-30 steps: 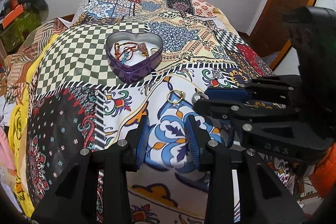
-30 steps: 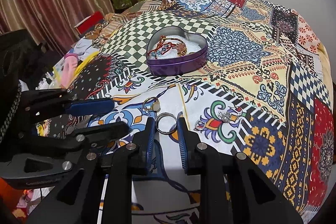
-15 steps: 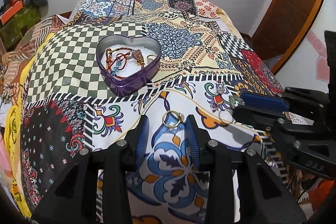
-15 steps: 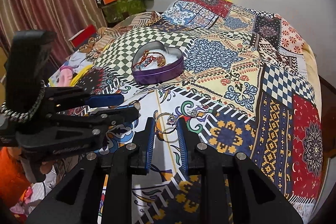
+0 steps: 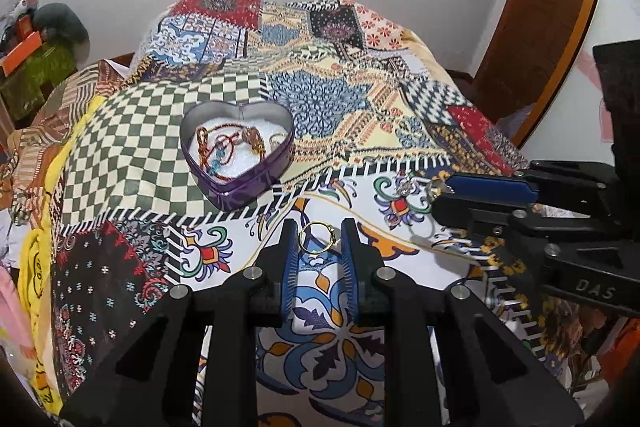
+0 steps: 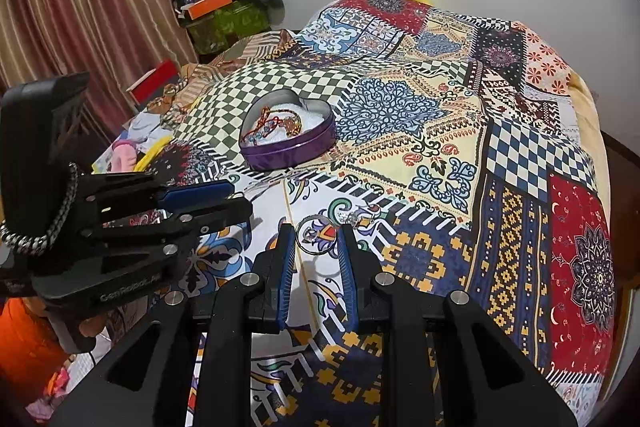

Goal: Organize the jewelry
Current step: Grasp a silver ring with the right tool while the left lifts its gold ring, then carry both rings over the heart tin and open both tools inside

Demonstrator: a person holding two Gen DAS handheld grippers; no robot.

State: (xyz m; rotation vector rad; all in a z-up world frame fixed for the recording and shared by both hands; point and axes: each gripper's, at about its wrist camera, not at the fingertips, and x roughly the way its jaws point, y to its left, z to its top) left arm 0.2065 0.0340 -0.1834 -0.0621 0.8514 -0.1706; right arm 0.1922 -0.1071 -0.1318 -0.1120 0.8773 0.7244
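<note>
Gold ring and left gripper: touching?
Touching. The left wrist view shows the gold ring spanning the gap between the left gripper fingers, its rim meeting both blue pads and raised off the bedspread.

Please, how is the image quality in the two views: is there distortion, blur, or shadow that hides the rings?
Left wrist view: strong fisheye bending, dark corners; the thin gold ring in the left claw is sharp. Right wrist view: the same bending; the silver metal ring in the right claw is clear, with a soft shadow below on the patchwork bedspread.
</note>
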